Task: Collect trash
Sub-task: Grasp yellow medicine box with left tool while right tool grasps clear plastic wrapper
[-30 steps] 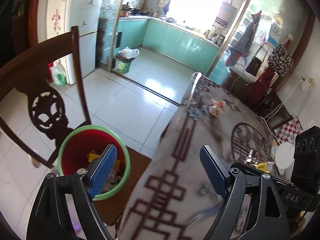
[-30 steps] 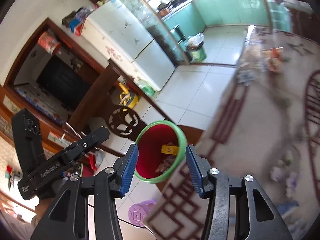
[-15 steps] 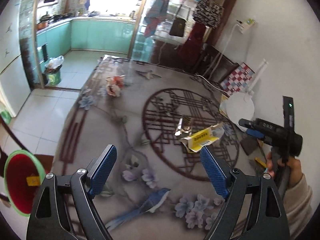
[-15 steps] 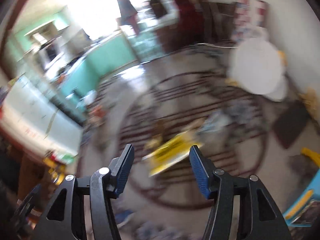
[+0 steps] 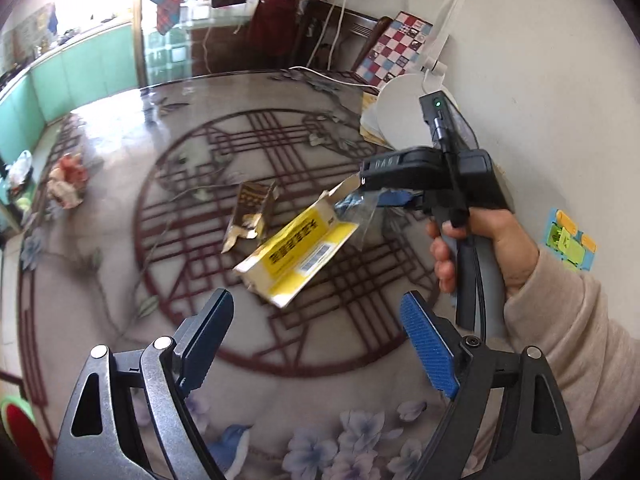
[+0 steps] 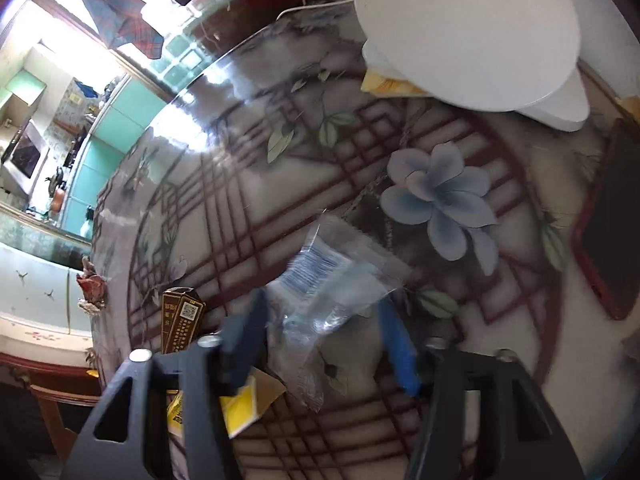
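The left gripper (image 5: 316, 344) is wide open and holds nothing. A flattened yellow carton (image 5: 298, 250) lies on the table (image 5: 120, 280) just ahead of its jaws. The right gripper (image 6: 324, 340) is open, with a clear plastic wrapper (image 6: 332, 292) lying between its jaws.

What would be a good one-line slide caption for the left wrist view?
Open left tool hovers over the patterned table while the right tool reaches a clear plastic wrapper beside a yellow carton.
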### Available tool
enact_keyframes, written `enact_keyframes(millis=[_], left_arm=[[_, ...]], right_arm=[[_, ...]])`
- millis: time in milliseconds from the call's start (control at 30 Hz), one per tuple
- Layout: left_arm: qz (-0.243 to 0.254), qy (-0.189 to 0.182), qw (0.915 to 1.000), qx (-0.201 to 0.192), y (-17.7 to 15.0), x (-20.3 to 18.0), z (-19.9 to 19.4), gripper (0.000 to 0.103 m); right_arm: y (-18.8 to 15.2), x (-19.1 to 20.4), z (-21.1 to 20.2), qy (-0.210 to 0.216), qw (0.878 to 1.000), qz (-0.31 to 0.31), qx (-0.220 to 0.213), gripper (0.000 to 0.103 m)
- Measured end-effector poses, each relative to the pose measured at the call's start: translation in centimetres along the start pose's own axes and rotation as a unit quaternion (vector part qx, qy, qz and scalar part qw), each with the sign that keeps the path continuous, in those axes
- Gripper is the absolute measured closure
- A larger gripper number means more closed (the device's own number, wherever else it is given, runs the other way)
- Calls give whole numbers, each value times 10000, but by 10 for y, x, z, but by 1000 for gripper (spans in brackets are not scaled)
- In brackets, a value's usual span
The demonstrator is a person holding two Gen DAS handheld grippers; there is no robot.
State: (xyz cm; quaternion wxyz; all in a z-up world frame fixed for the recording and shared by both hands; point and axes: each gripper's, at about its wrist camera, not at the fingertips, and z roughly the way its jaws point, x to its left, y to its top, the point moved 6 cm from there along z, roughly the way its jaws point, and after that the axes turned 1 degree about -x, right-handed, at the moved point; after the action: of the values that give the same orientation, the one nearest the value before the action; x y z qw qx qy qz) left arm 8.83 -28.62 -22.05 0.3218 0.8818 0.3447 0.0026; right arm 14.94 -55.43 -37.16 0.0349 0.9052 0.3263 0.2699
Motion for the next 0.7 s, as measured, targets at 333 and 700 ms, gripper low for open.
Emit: enact_keyframes(millis=[333, 700], left_arm=[[673, 55, 9950, 733, 21, -3, 84, 17], [645, 165, 9949, 763, 13, -6, 87, 103]], right_arm=[[-1, 4, 8, 522, 9981, -280, 174, 94], [-10, 12, -26, 506, 9971, -537, -169, 94]])
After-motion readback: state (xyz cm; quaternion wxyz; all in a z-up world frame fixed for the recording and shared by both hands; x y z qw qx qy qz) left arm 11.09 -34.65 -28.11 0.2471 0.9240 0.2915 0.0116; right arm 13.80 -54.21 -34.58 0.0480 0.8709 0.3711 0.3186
